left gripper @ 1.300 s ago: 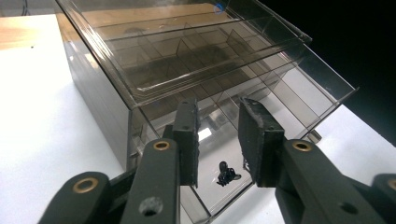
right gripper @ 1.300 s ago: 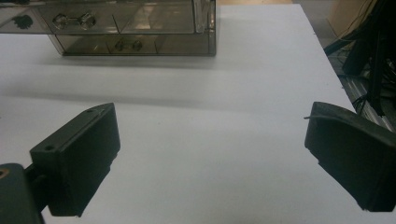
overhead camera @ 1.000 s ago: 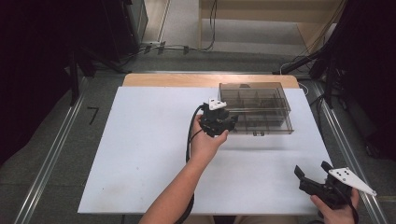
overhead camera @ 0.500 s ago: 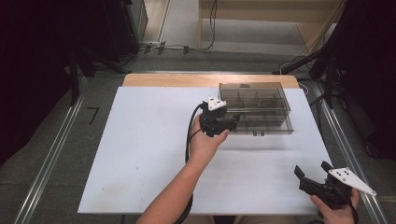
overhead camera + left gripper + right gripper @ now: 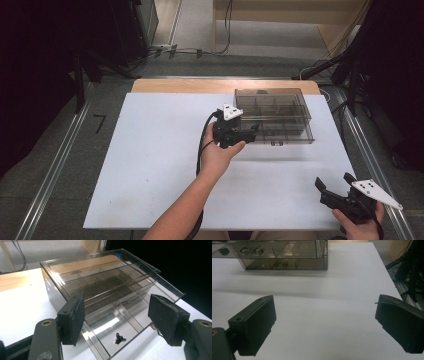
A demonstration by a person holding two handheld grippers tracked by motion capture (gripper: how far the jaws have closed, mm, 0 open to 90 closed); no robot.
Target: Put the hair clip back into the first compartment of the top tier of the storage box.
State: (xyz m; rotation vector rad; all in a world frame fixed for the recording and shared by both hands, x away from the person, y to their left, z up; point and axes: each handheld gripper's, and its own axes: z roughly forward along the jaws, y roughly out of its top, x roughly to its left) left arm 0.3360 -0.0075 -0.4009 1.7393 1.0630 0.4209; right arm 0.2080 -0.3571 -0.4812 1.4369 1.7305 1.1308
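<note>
The left gripper [image 5: 248,131] has its jaws spread wide and empty, poised at the near left corner of the smoky clear compartment box [image 5: 280,112], which sits at the far right of the white table [image 5: 150,165]. It looks like an approach to the box; next it must close on a wall or lid edge. The left forearm reaches diagonally forward. The right gripper [image 5: 336,184] rests at the near right edge, also wide open and empty.

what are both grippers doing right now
left gripper: open, at the clear box, holding nothing.
right gripper: open, empty, over the table.
</note>
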